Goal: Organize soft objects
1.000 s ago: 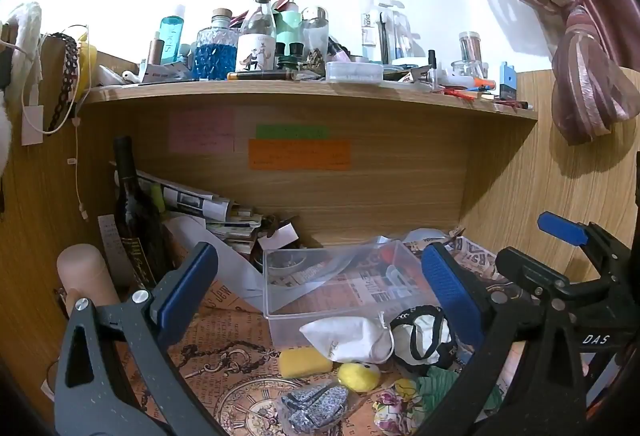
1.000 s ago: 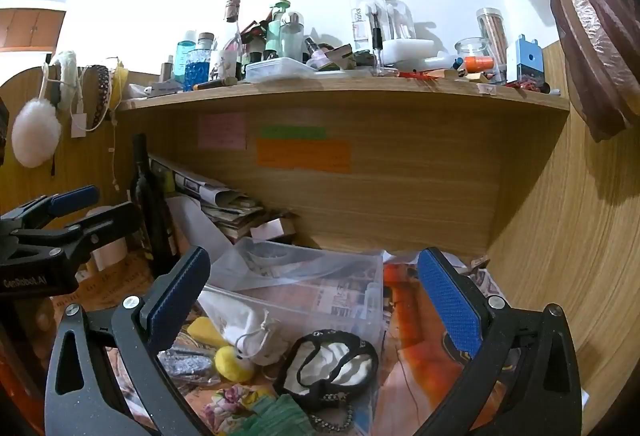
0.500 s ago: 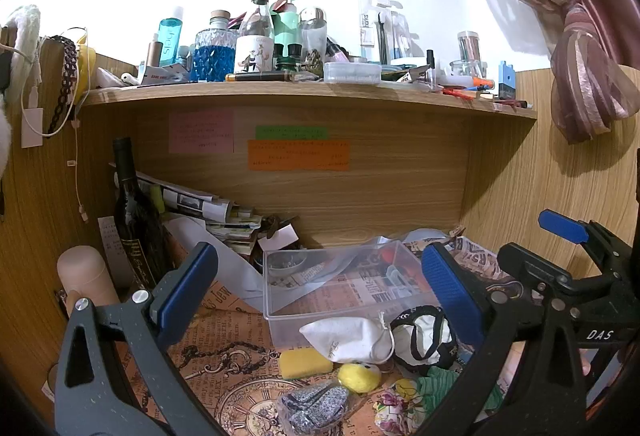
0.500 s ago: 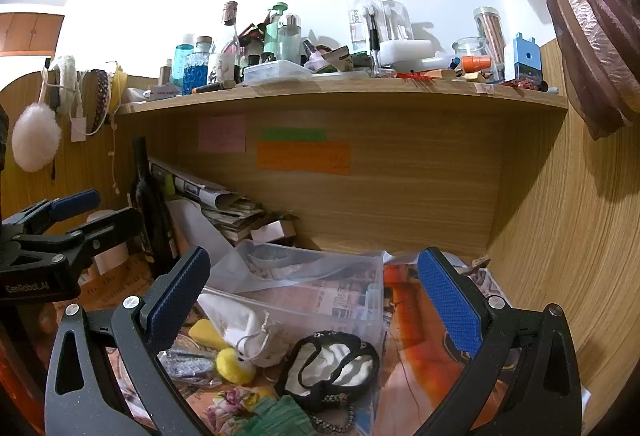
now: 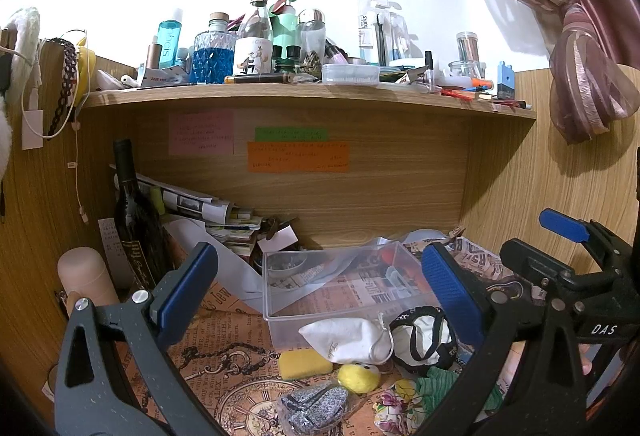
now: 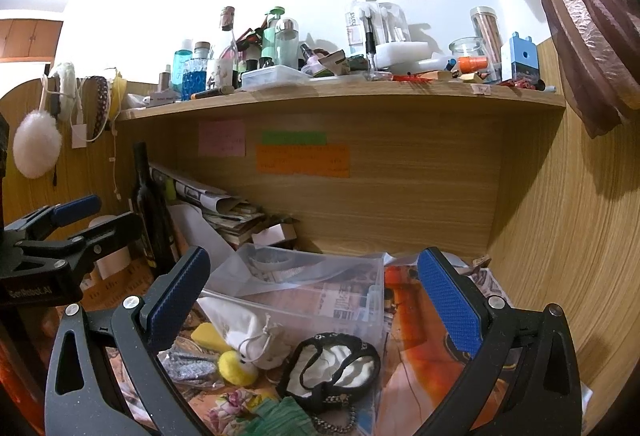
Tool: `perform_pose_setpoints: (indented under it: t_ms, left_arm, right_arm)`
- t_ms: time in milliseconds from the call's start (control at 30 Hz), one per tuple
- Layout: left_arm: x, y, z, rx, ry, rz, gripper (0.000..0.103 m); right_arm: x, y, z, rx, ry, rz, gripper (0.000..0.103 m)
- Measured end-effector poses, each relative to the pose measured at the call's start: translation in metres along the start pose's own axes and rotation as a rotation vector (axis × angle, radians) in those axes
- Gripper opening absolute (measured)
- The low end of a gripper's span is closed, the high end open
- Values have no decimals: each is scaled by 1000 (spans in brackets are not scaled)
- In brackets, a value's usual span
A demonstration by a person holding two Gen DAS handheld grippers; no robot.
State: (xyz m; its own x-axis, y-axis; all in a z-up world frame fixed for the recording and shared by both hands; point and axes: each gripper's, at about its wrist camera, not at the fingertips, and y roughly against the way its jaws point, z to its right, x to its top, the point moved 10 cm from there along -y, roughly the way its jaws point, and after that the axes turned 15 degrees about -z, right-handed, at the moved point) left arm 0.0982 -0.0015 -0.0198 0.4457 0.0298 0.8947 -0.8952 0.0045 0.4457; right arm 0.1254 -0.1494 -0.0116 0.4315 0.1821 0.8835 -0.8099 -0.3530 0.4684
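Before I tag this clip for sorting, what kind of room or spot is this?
Probably a bedroom desk nook at home: a wooden shelf crowded with toiletry bottles, sticky notes on the back panel, a tied-back curtain, and small soft items beside a clear plastic box.

Black tool (image 5: 320, 288), blue ribbed pads (image 5: 188, 288)

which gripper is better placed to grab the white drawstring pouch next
Left, probably. The white drawstring pouch lies centred between the open left gripper fingers, just ahead. For the right gripper, also open, it sits off toward its left finger.
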Motion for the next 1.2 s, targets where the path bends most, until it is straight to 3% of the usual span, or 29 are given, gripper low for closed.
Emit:
perform_pose_setpoints:
  t_ms: [1200]
  left_arm:
    - [4,2,0,6,-2,8,103]
  right_arm:
    - [1,2,-1,1,-3,9,103]
